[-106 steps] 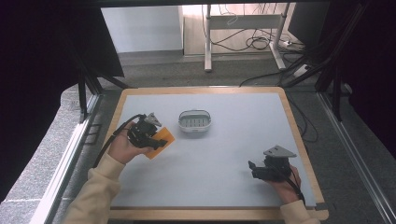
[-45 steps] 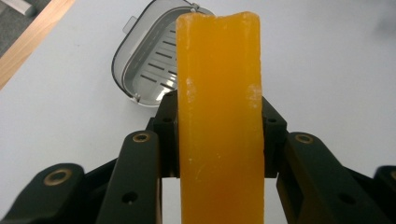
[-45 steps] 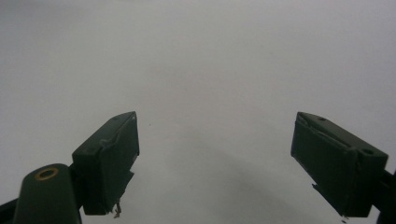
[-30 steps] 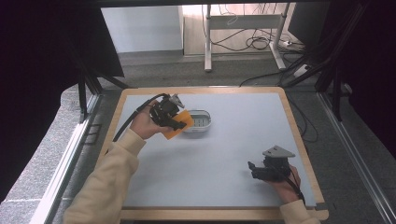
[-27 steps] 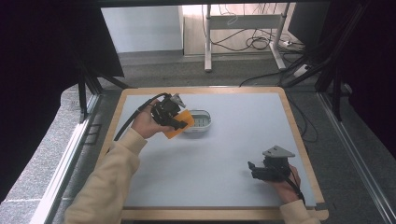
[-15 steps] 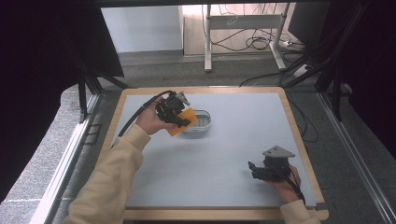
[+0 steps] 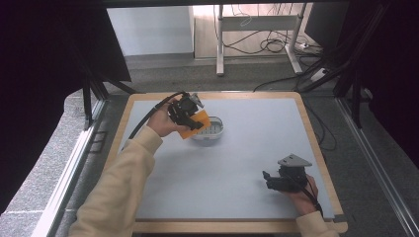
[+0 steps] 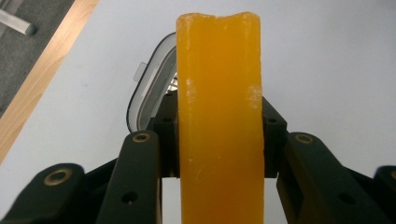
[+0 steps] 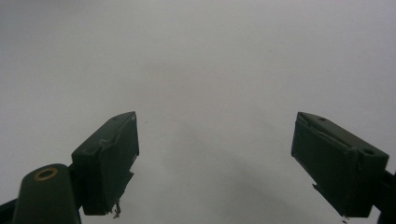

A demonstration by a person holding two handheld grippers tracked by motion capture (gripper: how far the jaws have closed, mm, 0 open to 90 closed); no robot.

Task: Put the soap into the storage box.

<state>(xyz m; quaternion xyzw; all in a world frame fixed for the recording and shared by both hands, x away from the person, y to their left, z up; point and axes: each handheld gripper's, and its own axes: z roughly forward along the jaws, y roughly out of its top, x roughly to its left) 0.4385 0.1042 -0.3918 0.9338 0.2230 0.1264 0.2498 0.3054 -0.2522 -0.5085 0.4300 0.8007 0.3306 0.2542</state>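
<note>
Left gripper (image 7: 190,117): you have its jaws clamped on a flat orange sponge-like block (image 7: 193,125), held up at the left rim of the oval grey lidded container (image 7: 211,129).
Left gripper view: your block (image 8: 219,116) stands on edge between the jaws, hiding most of the container (image 8: 150,91); its clear rim and tab show here.
Table: light grey mat (image 7: 247,148) in a wooden frame.
Right gripper (image 7: 269,179): you rest it low at the mat's right, well apart from the container.
Right gripper view: your jaws are spread wide over bare mat (image 9: 210,70), nothing between them.
</note>
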